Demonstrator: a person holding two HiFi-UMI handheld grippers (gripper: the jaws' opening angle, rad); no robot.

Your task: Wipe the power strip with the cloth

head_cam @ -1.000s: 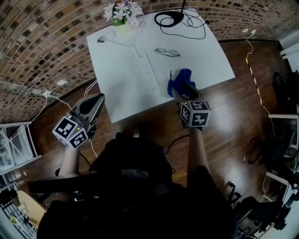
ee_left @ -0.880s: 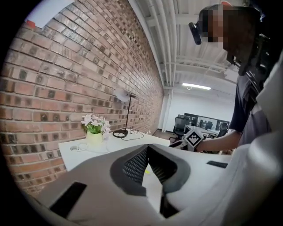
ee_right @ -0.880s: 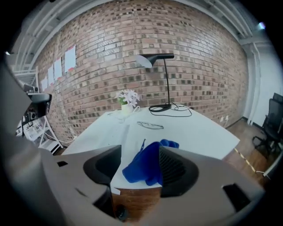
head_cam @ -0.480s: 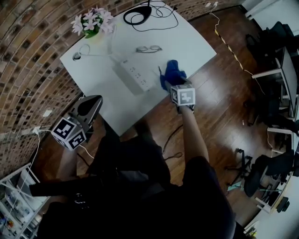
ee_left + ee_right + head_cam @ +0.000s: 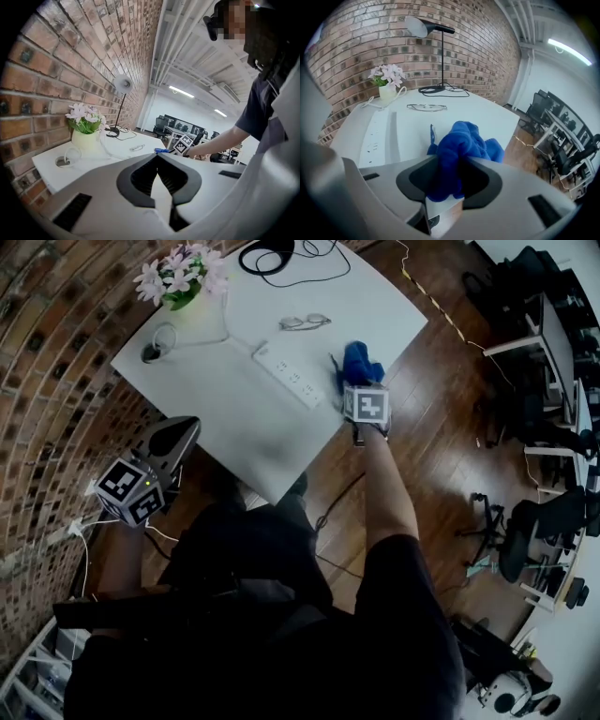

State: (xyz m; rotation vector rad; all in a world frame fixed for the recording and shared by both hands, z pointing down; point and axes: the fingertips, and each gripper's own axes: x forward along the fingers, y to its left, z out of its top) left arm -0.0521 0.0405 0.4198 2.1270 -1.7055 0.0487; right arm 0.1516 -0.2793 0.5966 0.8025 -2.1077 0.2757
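Note:
A white power strip point(image 5: 286, 377) lies on the white table point(image 5: 244, 432), also seen in the right gripper view as the power strip point(image 5: 377, 133) at the left. A crumpled blue cloth point(image 5: 359, 362) sits by the table's right edge. My right gripper point(image 5: 354, 382) points down onto it. Its jaws have just been closing, and the cloth point(image 5: 461, 140) is bunched between the pads of the right gripper point(image 5: 454, 161). My left gripper point(image 5: 176, 439) hangs off the table's near left corner, shut and empty. Its jaws meet at the tips in the left gripper view point(image 5: 157, 157).
Spectacles point(image 5: 305, 322) lie beyond the strip. A vase of flowers point(image 5: 178, 277) and a black lamp base with coiled cable point(image 5: 267, 254) stand at the table's far side by the brick wall. Office chairs and desks point(image 5: 553, 352) fill the right.
My right gripper came down over the blue cloth and its jaws closed around it. My left gripper shifted left and lower beside the table. The head view swung, so the table now sits further left.

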